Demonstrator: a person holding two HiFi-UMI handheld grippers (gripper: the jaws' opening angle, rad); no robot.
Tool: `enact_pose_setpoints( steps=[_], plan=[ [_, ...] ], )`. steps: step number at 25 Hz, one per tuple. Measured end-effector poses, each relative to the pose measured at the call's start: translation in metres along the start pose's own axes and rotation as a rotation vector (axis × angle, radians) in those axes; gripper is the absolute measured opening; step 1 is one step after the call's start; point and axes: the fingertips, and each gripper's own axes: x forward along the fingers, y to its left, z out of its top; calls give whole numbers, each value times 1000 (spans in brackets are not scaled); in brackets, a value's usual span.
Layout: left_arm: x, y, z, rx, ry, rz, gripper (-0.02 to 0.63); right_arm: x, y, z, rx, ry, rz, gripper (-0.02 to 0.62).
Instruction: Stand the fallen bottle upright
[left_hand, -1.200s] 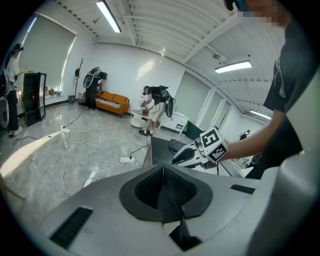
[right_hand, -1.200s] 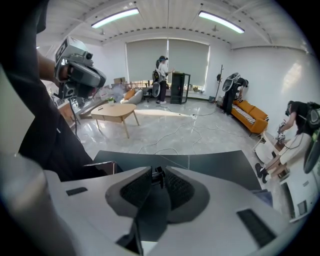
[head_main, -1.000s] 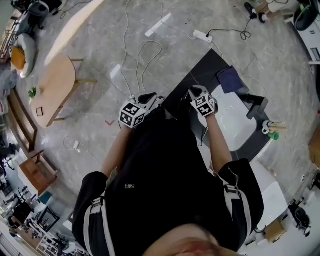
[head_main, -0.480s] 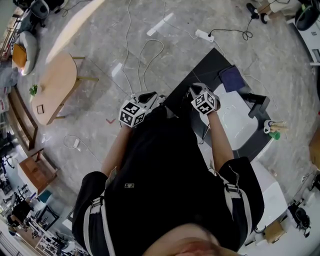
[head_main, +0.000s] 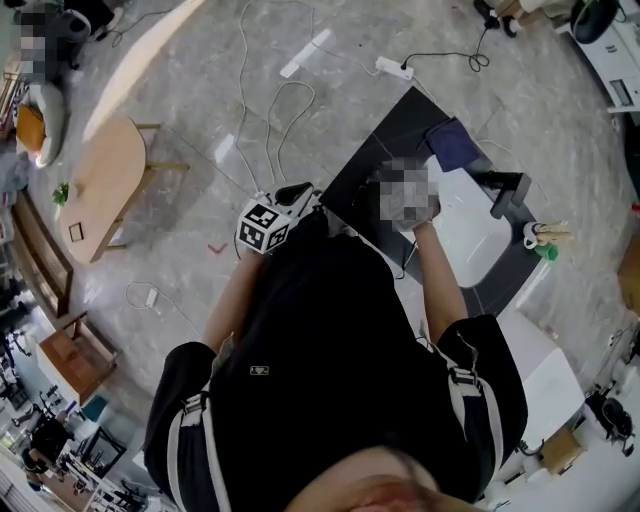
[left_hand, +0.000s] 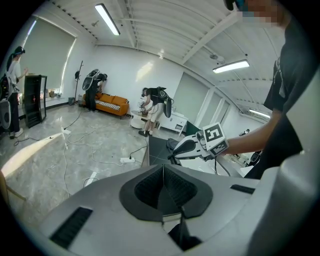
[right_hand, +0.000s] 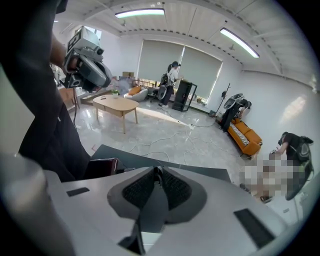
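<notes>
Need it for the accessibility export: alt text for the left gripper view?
The left gripper fills the foreground, its jaws shut together on nothing. Beyond it the right gripper, on the person's outstretched arm, hovers above a dark table; cables cross the grey floor.

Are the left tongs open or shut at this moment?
Shut. In the left gripper view the two sides of the left tongs meet along one seam, with no gap and nothing held between them.
</notes>
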Motion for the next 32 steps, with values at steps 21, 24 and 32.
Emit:
enact_pose_setpoints(
  steps=[21,24,32],
  plan=[
    [-12,-36,-21,-7,-41,6,18,-44,34,27,-183,-36,-91,123],
    [-16,-41,-23,-6,-50,12,18,-51,45,31,-219,-35,-94,127],
    [-25,-56,-37,-7,-77,19,18,-62,70,33,-256,-40,-85,137]
  ],
)
